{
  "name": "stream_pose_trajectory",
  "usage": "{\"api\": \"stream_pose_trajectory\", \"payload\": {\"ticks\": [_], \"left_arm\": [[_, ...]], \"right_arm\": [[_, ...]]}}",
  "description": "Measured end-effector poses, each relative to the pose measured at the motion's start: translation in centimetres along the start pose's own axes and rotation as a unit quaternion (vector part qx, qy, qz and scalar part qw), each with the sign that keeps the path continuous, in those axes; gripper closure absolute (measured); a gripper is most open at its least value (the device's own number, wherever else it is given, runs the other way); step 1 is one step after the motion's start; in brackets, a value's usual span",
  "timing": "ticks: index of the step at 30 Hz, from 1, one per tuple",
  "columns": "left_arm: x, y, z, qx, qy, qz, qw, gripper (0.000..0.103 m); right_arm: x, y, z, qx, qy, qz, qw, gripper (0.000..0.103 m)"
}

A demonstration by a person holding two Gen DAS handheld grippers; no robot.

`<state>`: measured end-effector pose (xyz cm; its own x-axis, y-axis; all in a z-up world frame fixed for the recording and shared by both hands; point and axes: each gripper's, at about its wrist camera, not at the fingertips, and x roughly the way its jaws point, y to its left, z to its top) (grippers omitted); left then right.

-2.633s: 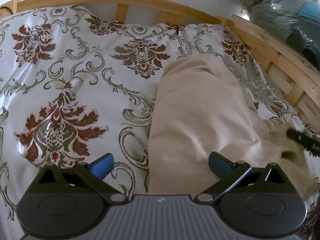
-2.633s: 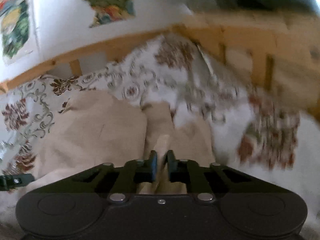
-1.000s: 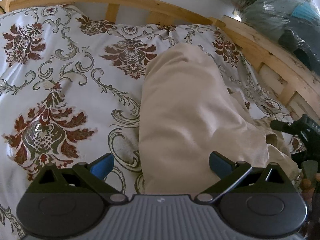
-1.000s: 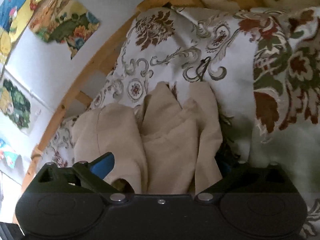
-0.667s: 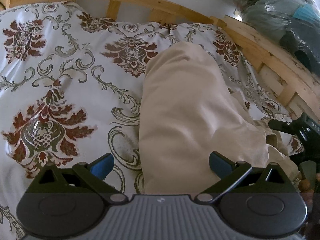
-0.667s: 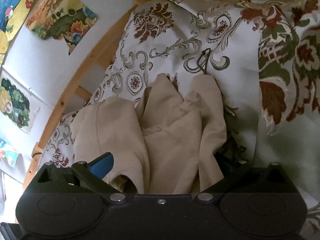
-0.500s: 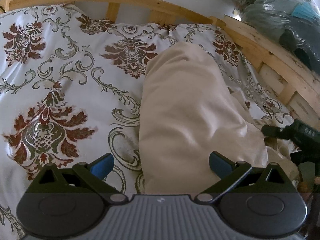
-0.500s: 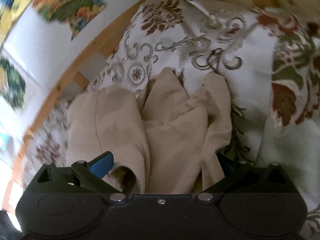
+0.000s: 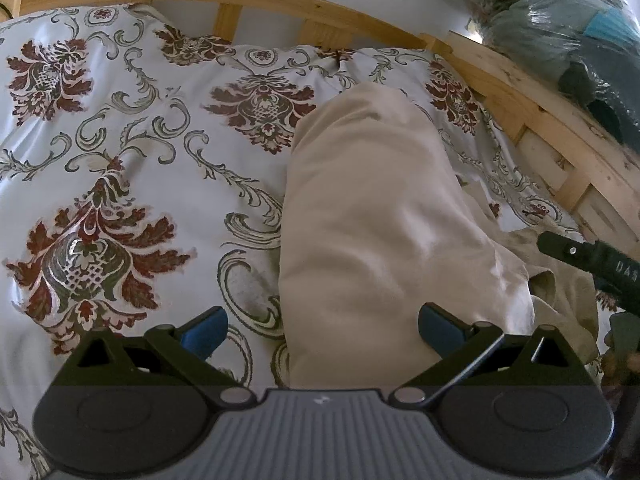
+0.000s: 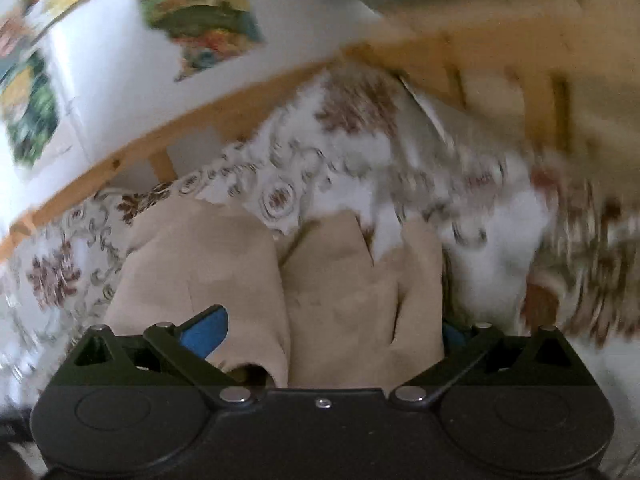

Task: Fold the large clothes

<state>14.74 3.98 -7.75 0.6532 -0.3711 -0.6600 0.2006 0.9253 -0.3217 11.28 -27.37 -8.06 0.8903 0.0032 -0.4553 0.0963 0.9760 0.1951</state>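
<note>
A beige garment lies lengthwise on the floral bedspread, its near end bunched toward the right. My left gripper hovers open over the garment's near left edge, blue fingertips wide apart, nothing between them. The right gripper's black body shows at the right edge of the left wrist view. In the blurred right wrist view, my right gripper is open over crumpled folds of the same beige garment; its right fingertip is mostly hidden behind cloth.
A wooden bed rail runs along the back and down the right side. Bags of clothing in plastic sit beyond the right rail. Pictures hang on the white wall. Bedspread lies bare to the left.
The right gripper opened and let go of the beige cloth, then swung sharply, blurring its view. The left gripper stayed open and nearly still.
</note>
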Motion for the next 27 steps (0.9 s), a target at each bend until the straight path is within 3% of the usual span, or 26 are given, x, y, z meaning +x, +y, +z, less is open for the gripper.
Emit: {"api": "stream_pose_trajectory", "payload": {"ticks": [3, 6, 7, 9, 11, 13, 15, 16, 17, 19, 21, 22, 25, 27], "left_arm": [[0.0, 0.0, 0.0, -0.002, 0.000, 0.001, 1.0000, 0.000], [0.0, -0.1, 0.0, -0.001, 0.001, 0.002, 1.0000, 0.000], [0.0, -0.1, 0.0, -0.002, 0.001, 0.001, 1.0000, 0.000], [-0.1, 0.0, 0.0, -0.003, 0.001, 0.003, 1.0000, 0.000], [0.0, -0.1, -0.1, -0.005, 0.001, 0.003, 1.0000, 0.000], [0.0, -0.1, -0.1, -0.004, 0.001, 0.004, 1.0000, 0.000], [-0.1, -0.1, -0.1, -0.003, 0.002, 0.006, 1.0000, 0.000], [-0.2, -0.1, -0.1, -0.001, 0.002, 0.007, 1.0000, 0.000], [-0.2, -0.2, -0.1, 0.001, 0.001, 0.008, 1.0000, 0.000], [-0.2, -0.2, -0.1, 0.000, 0.002, 0.008, 1.0000, 0.000], [-0.2, -0.1, -0.1, -0.004, 0.003, 0.007, 1.0000, 0.000], [-0.2, 0.0, -0.1, -0.005, 0.004, 0.005, 1.0000, 0.000], [-0.1, 0.1, 0.0, -0.004, 0.007, 0.003, 1.0000, 0.000], [-0.1, -0.1, 0.3, 0.001, 0.009, -0.002, 1.0000, 0.001]], "right_arm": [[-0.3, 2.4, -0.6, -0.100, -0.032, -0.018, 0.994, 0.002], [0.2, 4.0, -1.3, -0.197, -0.043, -0.088, 0.975, 0.001], [0.5, 3.9, -1.3, -0.204, -0.038, -0.113, 0.972, 0.001], [0.1, 2.4, -0.5, -0.152, -0.045, -0.119, 0.980, 0.002], [-1.6, 0.4, 0.3, -0.058, -0.092, -0.066, 0.992, 0.002], [-2.1, -0.5, 0.8, -0.017, -0.106, 0.007, 0.994, 0.002], [0.1, -0.6, 0.9, 0.002, -0.035, 0.071, 0.997, 0.011], [1.4, -0.7, 0.7, 0.018, -0.004, 0.092, 0.996, 0.026], [2.7, -0.8, 0.5, 0.034, 0.026, 0.109, 0.993, 0.034], [4.8, -0.8, 0.1, 0.051, 0.072, 0.121, 0.989, 0.039], [5.3, -1.0, 0.1, 0.062, 0.075, 0.123, 0.988, 0.040], [5.4, -1.1, 0.2, 0.066, 0.077, 0.129, 0.987, 0.046], [5.0, -1.0, 0.5, 0.051, 0.073, 0.126, 0.988, 0.084], [3.5, -0.4, 0.6, 0.029, 0.062, 0.109, 0.992, 0.091]]}}
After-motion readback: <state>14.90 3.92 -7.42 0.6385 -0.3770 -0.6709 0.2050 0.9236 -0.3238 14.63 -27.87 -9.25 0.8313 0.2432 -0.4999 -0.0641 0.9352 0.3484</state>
